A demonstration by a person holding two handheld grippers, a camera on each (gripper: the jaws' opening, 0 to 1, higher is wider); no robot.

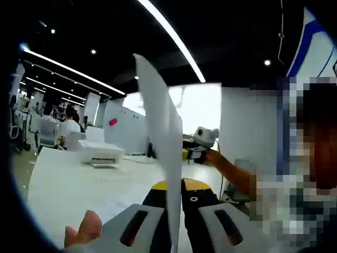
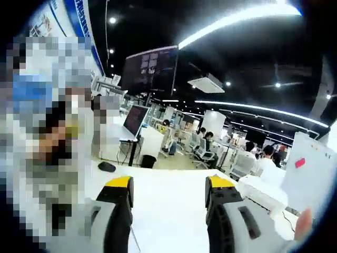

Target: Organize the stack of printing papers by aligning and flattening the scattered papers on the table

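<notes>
A white sheaf of paper [image 1: 160, 121] stands upright, seen edge-on, and rises from between my left gripper's jaws to well above the table. My left gripper [image 1: 174, 185] is shut on its lower edge, yellow tips pressed to either side. Behind the paper, my right gripper [image 1: 196, 149] hangs in the air at the end of a person's arm [image 1: 234, 174], close to the sheet's far side. In the right gripper view my right gripper [image 2: 169, 184] is open over the white table [image 2: 168, 211], and nothing lies between its jaws.
A white printer [image 1: 100, 153] sits on the table [image 1: 63, 190] to the left. A fingertip [image 1: 84, 229] shows by my left jaw. A small black object [image 2: 107, 167] lies at the table's far edge. A white board with a pink sticker [image 2: 310, 168] stands right. People sit at desks beyond.
</notes>
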